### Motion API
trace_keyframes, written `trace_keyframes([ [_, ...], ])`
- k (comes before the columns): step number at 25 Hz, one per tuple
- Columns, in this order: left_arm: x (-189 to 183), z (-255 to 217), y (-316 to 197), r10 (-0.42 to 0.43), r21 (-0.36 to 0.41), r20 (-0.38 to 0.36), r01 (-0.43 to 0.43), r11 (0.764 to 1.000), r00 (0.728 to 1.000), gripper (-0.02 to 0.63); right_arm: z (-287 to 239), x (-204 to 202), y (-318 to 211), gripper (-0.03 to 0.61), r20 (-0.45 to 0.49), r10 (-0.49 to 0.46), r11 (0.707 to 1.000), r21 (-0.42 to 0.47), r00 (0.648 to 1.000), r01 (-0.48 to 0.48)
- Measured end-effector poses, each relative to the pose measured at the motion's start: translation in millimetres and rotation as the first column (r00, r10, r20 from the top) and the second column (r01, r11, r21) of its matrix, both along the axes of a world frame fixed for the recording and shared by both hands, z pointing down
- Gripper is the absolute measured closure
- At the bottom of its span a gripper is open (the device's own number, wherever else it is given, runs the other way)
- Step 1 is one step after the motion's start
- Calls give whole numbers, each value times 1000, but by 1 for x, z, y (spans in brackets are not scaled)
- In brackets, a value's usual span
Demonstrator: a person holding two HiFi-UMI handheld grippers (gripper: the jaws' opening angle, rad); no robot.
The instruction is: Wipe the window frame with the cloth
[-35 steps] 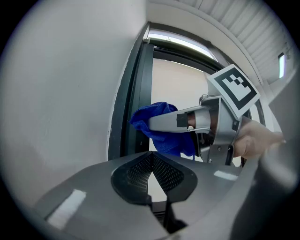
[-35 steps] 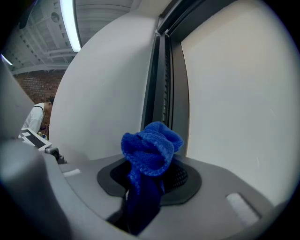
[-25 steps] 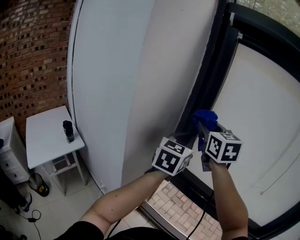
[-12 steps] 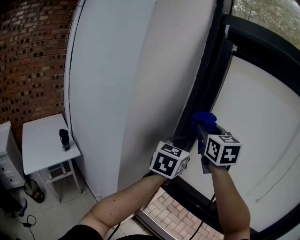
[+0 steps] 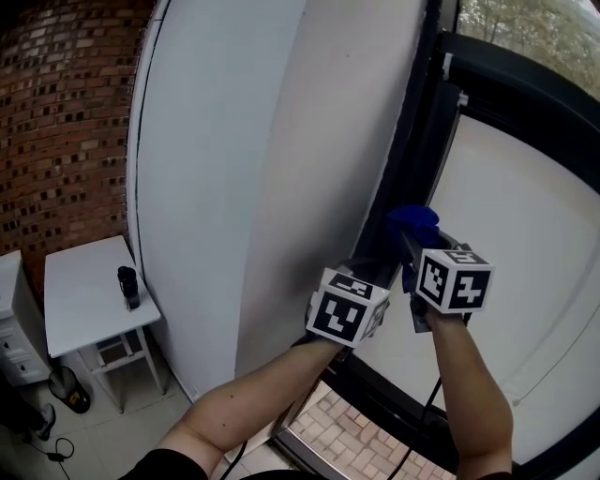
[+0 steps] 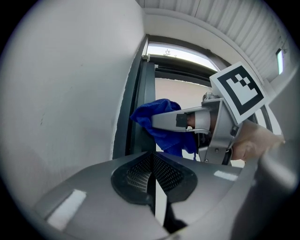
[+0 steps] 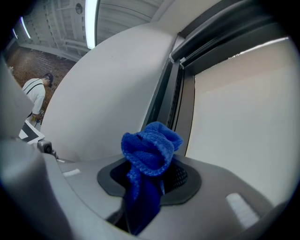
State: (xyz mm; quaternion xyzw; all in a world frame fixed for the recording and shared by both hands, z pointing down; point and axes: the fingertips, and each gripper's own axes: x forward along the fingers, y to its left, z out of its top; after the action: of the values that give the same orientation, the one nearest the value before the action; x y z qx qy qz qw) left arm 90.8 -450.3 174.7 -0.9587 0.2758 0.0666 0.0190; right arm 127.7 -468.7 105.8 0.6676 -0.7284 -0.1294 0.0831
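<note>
Two tools: one in each of the person's hands, raised side by side at the window, each with a marker cube.
Right tool (image 7: 151, 171): jaws clamped on the cloth; in the head view this tool (image 5: 412, 246) points up along the dark frame, on the right of the pair.
Cloth (image 7: 151, 149): blue and bunched, standing up out of the right tool's jaws, with a tail hanging below them. In the head view the bunch (image 5: 413, 223) sits right at the frame's upright; whether it presses on it I cannot tell.
Left tool (image 6: 153, 159): jaws brought together, nothing between them; in the head view it (image 5: 361, 274) lies just beside the right tool, low at the frame's left edge.
Window frame (image 5: 420, 141): dark, with an upright member running top to bottom and a dark bar branching right above the pane.
Pane (image 5: 511, 244): pale and blank, right of the upright; trees (image 5: 530, 28) show above the bar.
Wall panel (image 5: 234, 159): white, smooth, left of the frame.
Brick wall (image 5: 56, 122): red, far left.
Bench (image 5: 80, 298): small, white, low at the left beside the panel; one small dark container (image 5: 127, 287) stands upright on it.
Paving (image 5: 361, 441): brick-patterned, at the foot of the frame.
Person (image 7: 36, 96): far off in the right gripper view, in a white top.
</note>
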Motion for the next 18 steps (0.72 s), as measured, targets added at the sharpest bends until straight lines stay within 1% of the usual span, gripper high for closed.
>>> trace_keyframes([
  [3, 0, -21, -1, -6, 33, -21, 7, 999, 1000, 623, -20, 1, 1, 437, -20, 8, 1000, 29, 1000, -7],
  [5, 0, -32, -5, -23, 60, -35, 25, 998, 999, 623, -32, 1, 2, 437, -54, 19, 998, 54, 998, -16],
  [7, 1, -37, -6, -25, 64, -47, 28, 998, 999, 623, -42, 1, 2, 437, -86, 32, 997, 71, 996, -26],
  [11, 4, -47, -7, -26, 86, -39, 30, 996, 999, 623, -62, -1, 3, 437, -93, 41, 995, 93, 995, -32],
  [15, 7, -62, -5, -17, 106, -41, 21, 994, 999, 623, -83, -3, 3, 437, -124, 55, 992, 123, 991, -40],
  [18, 6, -75, 2, 17, 112, -69, -9, 994, 997, 623, -100, -5, 5, 437, -177, 81, 986, 157, 981, -53],
])
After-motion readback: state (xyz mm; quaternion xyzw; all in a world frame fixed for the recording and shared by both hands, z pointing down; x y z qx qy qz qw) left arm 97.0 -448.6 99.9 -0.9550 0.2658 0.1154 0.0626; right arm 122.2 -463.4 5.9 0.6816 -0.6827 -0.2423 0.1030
